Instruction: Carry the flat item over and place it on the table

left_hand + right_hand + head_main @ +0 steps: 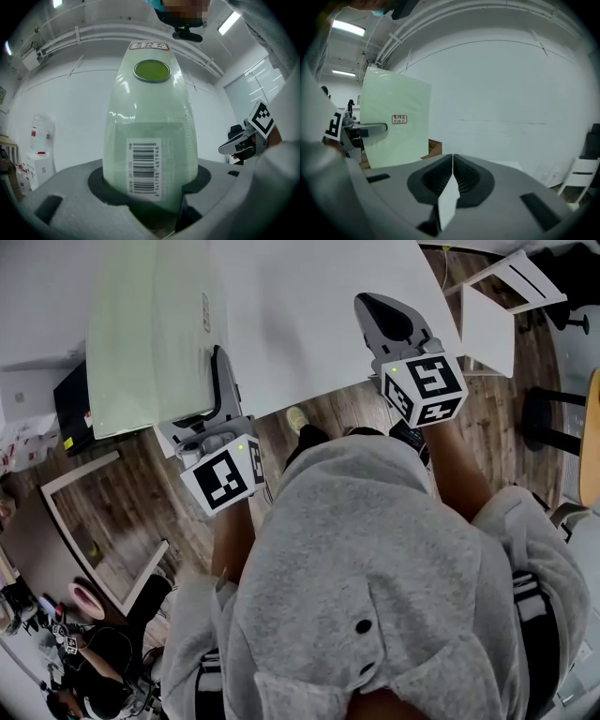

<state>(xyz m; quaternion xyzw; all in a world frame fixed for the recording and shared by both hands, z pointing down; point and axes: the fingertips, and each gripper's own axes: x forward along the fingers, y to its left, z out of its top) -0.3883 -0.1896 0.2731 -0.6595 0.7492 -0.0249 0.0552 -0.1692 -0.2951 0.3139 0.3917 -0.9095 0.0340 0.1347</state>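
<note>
Clamping the green flat item's [155, 329] near edge, the left hand-held gripper [220, 381] is holding it ahead over the worktop [309, 324]; the right hand-held gripper [452, 157] is hovering alongside, jaws together, empty.

Both arms [459, 465] stretch forward. The left gripper [218, 357] points level, its jaws clamped on the flat item [150, 334]. The right gripper [373, 304] tips slightly down, jaws pressed together.
</note>
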